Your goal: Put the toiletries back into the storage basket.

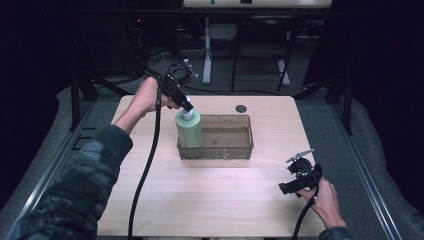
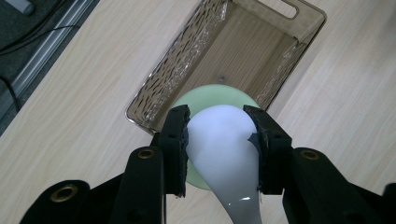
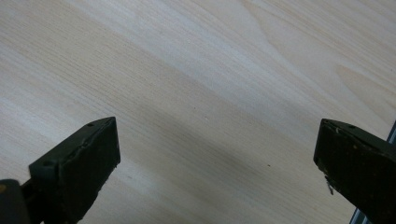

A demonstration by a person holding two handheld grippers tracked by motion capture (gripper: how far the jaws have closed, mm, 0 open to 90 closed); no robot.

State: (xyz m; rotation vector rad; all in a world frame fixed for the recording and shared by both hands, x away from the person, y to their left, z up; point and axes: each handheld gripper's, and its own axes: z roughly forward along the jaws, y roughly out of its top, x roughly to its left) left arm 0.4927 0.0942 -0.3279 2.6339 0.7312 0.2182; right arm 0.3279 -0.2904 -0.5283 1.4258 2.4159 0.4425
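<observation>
A pale green bottle [image 1: 189, 131] with a white cap [image 1: 187, 114] stands upright at the left end of a smoky clear plastic bin [image 1: 235, 149] in the middle of the table. My left gripper [image 1: 186, 105] is shut on the white cap [image 2: 223, 140] from above, with the green bottle body [image 2: 205, 95] showing below the jaws and the bin [image 2: 187, 60] beyond. My right gripper [image 1: 290, 187] rests low near the table's front right, held in a hand. Its jaws stand wide apart over bare wood [image 3: 215, 93], nothing between them.
A light wooden table [image 1: 210, 200] carries the bin. A small dark round hole [image 1: 241, 108] sits behind the bin. Black cables trail from both grippers. Metal rails run along both sides, and table legs and cables stand on the floor behind.
</observation>
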